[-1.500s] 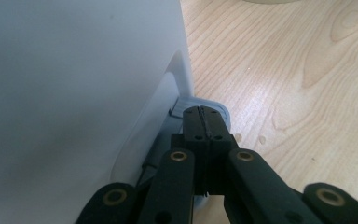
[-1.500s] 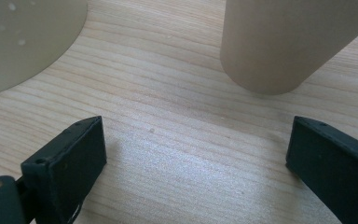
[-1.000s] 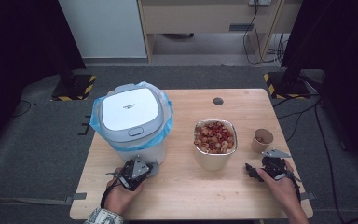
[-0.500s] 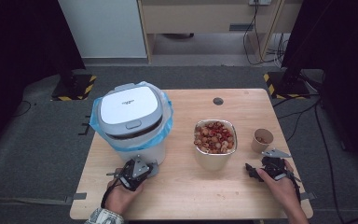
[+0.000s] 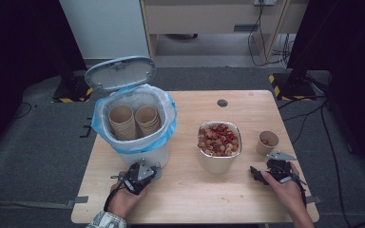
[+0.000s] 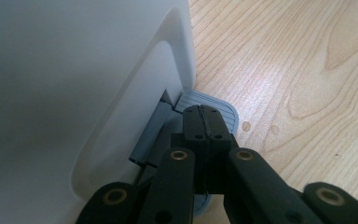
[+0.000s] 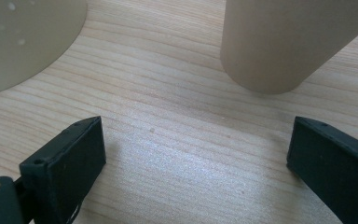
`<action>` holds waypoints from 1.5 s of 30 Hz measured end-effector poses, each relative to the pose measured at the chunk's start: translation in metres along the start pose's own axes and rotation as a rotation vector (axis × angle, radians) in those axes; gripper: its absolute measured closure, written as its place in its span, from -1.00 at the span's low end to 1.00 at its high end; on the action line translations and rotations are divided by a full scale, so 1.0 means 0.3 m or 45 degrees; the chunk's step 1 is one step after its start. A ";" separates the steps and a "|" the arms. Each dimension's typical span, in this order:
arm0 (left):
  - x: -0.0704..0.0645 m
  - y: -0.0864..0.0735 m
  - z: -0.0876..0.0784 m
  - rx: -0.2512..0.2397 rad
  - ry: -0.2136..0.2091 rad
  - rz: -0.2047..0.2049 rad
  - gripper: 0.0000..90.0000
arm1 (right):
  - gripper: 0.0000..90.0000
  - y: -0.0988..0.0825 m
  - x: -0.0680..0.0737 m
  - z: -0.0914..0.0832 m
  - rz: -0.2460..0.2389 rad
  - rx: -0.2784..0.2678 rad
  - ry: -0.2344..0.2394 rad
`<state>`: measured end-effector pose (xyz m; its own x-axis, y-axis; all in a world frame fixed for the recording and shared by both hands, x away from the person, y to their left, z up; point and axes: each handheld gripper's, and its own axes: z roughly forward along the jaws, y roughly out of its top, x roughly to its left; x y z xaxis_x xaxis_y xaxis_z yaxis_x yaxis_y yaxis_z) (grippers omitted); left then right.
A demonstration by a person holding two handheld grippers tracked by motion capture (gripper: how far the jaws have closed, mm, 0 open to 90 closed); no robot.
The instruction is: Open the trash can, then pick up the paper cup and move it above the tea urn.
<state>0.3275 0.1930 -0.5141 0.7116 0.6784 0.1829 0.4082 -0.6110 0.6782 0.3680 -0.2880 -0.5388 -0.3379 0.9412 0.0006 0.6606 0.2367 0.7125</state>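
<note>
No legible text, labels; views perhaps too coarse.

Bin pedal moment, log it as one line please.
left gripper shut, pressing pedal | bin lid up | right gripper open near paper cup

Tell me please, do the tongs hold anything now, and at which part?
Nothing is held. The left tongs, shut, press down on the bin's pedal; the right tongs are open over bare table.

grey carpet floor [image 5: 38,142], wooden cabinet [image 5: 209,19]
</note>
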 end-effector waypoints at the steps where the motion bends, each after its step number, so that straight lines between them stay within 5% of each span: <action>1: 0.000 0.000 0.000 0.000 0.000 0.000 1.00 | -0.90 0.000 0.000 0.000 0.000 -0.001 -0.001; 16: 0.001 0.000 0.000 0.001 -0.002 0.001 1.00 | -0.86 0.017 -0.005 -0.024 0.027 -0.063 -0.025; 27: 0.000 0.000 0.000 0.000 -0.001 0.003 1.00 | -0.86 0.026 -0.036 -0.048 0.093 -0.137 -0.117; 45: 0.003 -0.001 0.000 -0.001 -0.007 -0.004 1.00 | -0.86 0.047 -0.047 -0.049 0.105 -0.193 -0.120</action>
<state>0.3280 0.1938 -0.5140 0.7136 0.6779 0.1769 0.4098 -0.6087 0.6794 0.3722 -0.3014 -0.5186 -0.2183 0.9759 0.0027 0.5726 0.1258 0.8101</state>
